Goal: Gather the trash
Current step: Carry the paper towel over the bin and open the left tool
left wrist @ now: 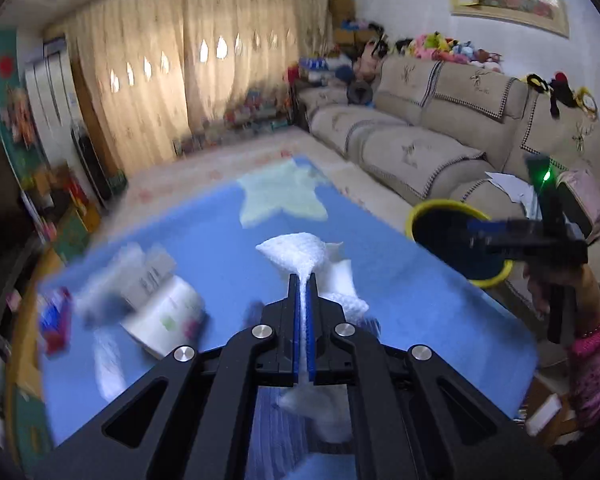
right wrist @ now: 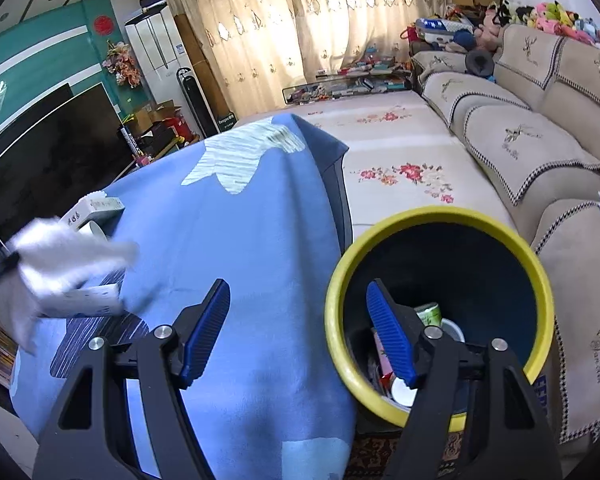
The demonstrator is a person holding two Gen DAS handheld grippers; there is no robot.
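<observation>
My left gripper (left wrist: pixel 304 282) is shut on a crumpled white tissue (left wrist: pixel 296 254), which hangs above the blue cloth (left wrist: pixel 220 240) on the table. In the right wrist view the same tissue (right wrist: pixel 60 258) shows blurred at the far left. My right gripper (right wrist: pixel 298 300) stands open with nothing between its blue pads (right wrist: pixel 208 324), over the table's right edge. One pad overlaps the mouth of a dark bin with a yellow rim (right wrist: pixel 440 216) on the floor beside the table. The bin holds a green can (right wrist: pixel 430 314) and other trash. The bin (left wrist: pixel 432 206) also appears behind the right gripper (left wrist: pixel 476 236).
A white paper roll (left wrist: pixel 168 312) and a red-blue item (left wrist: pixel 56 320) lie blurred on the cloth's left side. A white tissue pack (right wrist: pixel 100 204) sits near the far left edge. A beige sofa (right wrist: pixel 520 140) runs along the right. A television (right wrist: pixel 48 148) stands left.
</observation>
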